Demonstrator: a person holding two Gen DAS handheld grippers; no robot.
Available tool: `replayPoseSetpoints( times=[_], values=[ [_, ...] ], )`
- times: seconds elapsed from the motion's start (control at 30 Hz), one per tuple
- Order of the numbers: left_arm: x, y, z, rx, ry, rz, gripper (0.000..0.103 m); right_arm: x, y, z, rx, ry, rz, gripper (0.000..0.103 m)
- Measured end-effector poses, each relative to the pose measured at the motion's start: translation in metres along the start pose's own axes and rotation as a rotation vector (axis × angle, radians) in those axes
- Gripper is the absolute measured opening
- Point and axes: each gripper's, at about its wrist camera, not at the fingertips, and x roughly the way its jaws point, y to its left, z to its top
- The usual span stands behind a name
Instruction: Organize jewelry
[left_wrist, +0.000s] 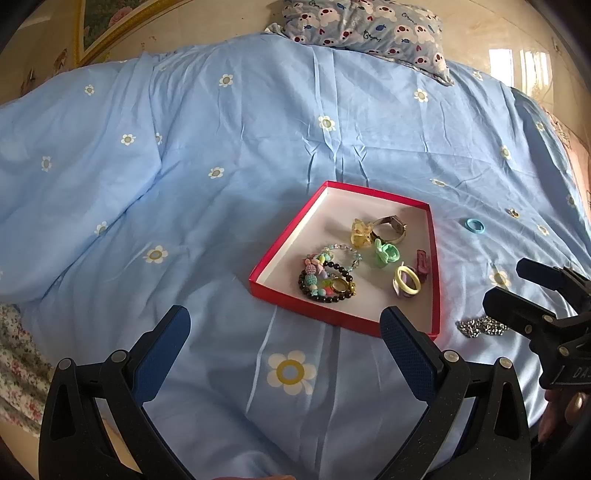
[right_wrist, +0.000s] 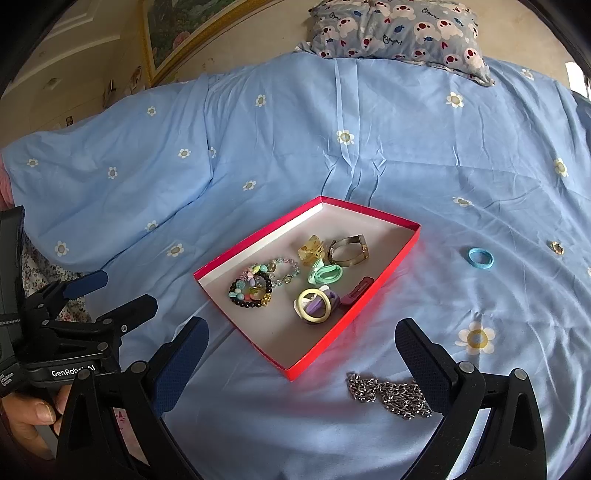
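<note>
Both the left gripper (left_wrist: 284, 332) and right gripper (right_wrist: 301, 343) are hovering with jaws spread wide and empty at the frames' bottom, over a blue flowered quilt (right_wrist: 369, 147) bearing the red tray (right_wrist: 255, 243)

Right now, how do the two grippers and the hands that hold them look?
Both the left gripper and the right gripper have black plastic frames with silver rivets and dark blue textured pads. White "GenRobot.AI" lettering marks the left gripper's body in the right wrist view. Bare fingers grip its handle; no sleeve or cable shows.
</note>
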Motion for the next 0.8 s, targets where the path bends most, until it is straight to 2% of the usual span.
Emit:
replayPoseSetpoints(
  times=[0.8],
  values=[
    [0.0069, 0.001, -0.0018, -0.007, -0.003, 0.0, 0.103, 0.0042, -0.0019, -0.0027, 0.003, 0.012, 0.009, 0.102]
  ],
)
